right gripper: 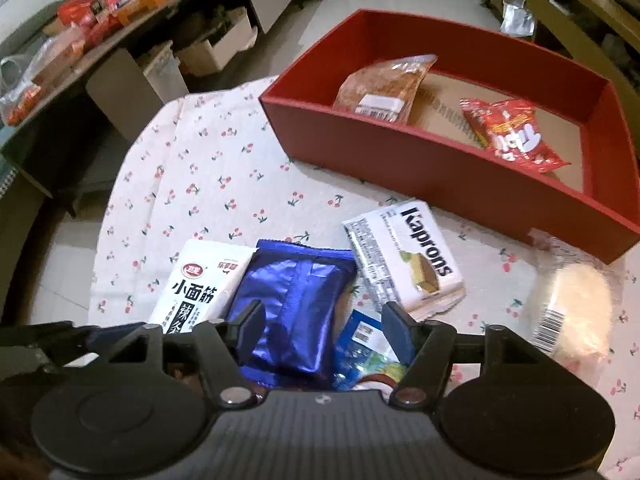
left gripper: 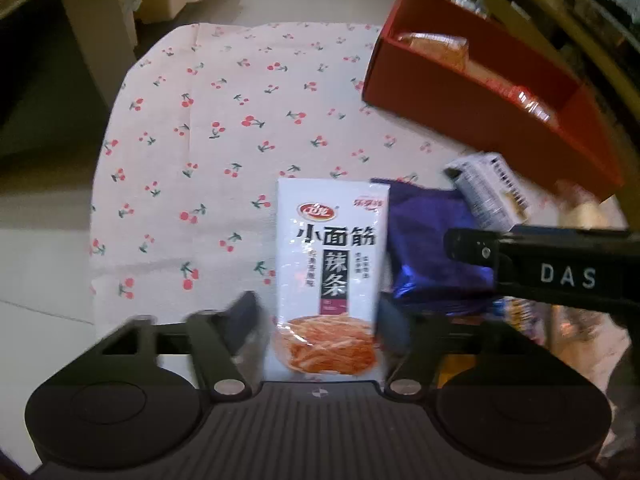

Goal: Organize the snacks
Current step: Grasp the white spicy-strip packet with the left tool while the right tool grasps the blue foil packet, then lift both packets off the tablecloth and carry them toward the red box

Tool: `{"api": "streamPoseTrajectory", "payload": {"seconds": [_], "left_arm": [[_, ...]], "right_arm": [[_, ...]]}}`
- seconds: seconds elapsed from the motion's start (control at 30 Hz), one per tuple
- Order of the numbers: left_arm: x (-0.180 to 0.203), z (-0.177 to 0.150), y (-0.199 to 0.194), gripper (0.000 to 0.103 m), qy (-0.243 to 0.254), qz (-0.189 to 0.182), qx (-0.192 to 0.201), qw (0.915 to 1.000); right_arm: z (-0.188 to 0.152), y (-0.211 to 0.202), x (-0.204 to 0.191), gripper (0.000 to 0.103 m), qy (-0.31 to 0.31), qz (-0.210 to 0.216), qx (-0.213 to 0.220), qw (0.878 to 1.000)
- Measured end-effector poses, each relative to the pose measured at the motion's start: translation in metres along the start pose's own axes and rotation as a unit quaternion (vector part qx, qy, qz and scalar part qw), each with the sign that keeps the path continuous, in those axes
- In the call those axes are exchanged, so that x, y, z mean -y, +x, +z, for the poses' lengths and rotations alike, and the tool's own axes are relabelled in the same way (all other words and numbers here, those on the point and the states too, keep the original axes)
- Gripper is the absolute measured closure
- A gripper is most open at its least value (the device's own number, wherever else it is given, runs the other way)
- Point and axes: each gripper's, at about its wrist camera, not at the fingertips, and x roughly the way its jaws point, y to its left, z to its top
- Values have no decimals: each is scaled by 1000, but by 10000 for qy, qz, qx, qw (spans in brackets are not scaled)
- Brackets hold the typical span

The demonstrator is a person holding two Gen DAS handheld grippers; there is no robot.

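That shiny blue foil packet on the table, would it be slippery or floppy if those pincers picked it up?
The blue foil packet looks glossy, so it is probably slippery. Its crinkled, puffed wrapper would likely dent and sag somewhat. It seems light, lying partly over the neighbouring white packet.

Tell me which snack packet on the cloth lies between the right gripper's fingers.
The shiny blue foil packet: it lies between the right gripper fingers. The white spicy-strip packet lies left of it, the Kaprons wafer pack beyond to the right.

cherry-print cloth (left gripper: 224, 128); cardboard boxes (right gripper: 216, 46), perhaps, under a bench (right gripper: 132, 24).
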Motion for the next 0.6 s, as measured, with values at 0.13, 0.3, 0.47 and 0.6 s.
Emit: {"api": "streamPoseTrajectory", "payload": {"seconds": [0.13, 0.3, 0.47, 0.6], "left_arm": [[9, -1, 16, 15, 253, 340, 27, 9991], [13, -4, 5, 47, 291, 252, 67, 9992], [1, -4, -5, 50, -16, 82, 87, 9999], [-5, -4, -16, 50, -168, -22, 179, 9997]], "right_arm": [[2, 7, -8, 31, -133, -43, -51, 9999], [3, 4, -4, 30, -95, -45, -48, 9999], [4, -2, -1, 29, 32, 21, -8, 10000], [6, 0, -8, 26, 101, 178, -38, 9998]]}}
